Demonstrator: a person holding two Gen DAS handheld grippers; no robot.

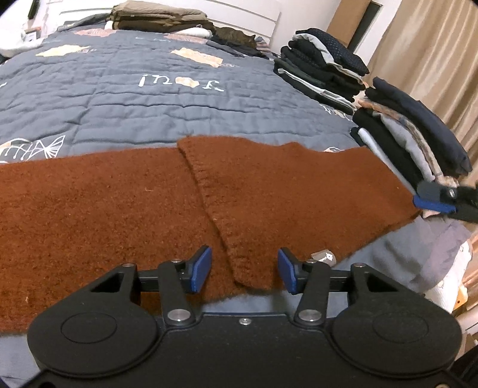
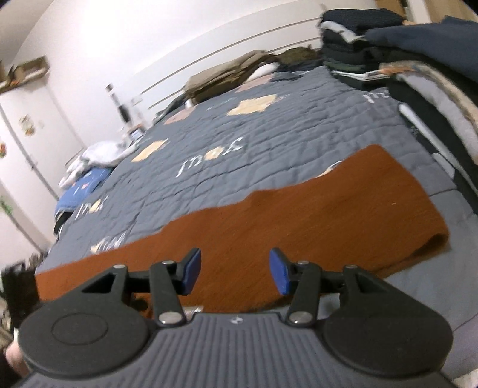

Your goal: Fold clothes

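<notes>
L gripper [image 1: 244,270]: jaws partly open, nothing clamped. Blue pads [image 1: 200,268] sit either side of a ribbed sweater edge, gap visible on both sides, not pressing.
R gripper [image 2: 235,270]: jaws partly open, empty. Pads over the knit near its front edge, no pinch visible. Also seen in L cam, far right, blurred, at the sweater's right end [image 1: 434,198].
Sweater [image 1: 119,203]: rust-brown knit, spread flat across the bed straight ahead of both grippers. One panel folded over the other; ribbed hem [image 1: 209,197] runs diagonally from the far edge down to between the L pads. In R cam it stretches as a long strip left to right of the gripper [image 2: 298,218], right end rolled over in a soft fold.
Quilt [image 1: 149,98]: grey-blue, quilted, tan patches + white lettering, under and beyond the sweater.
Folded stacks: two dark piles [image 1: 322,68] and [image 1: 412,134] ahead-right of L gripper, near one just beside the sweater's right end. Olive/tan pile [image 1: 155,18] far ahead by the white headboard.
Tag [image 1: 322,256]: small pale bit at the sweater's near edge, just right of L gripper's right pad; can't tell what it is.
R cam: motion-blurred, fine detail unclear.
</notes>
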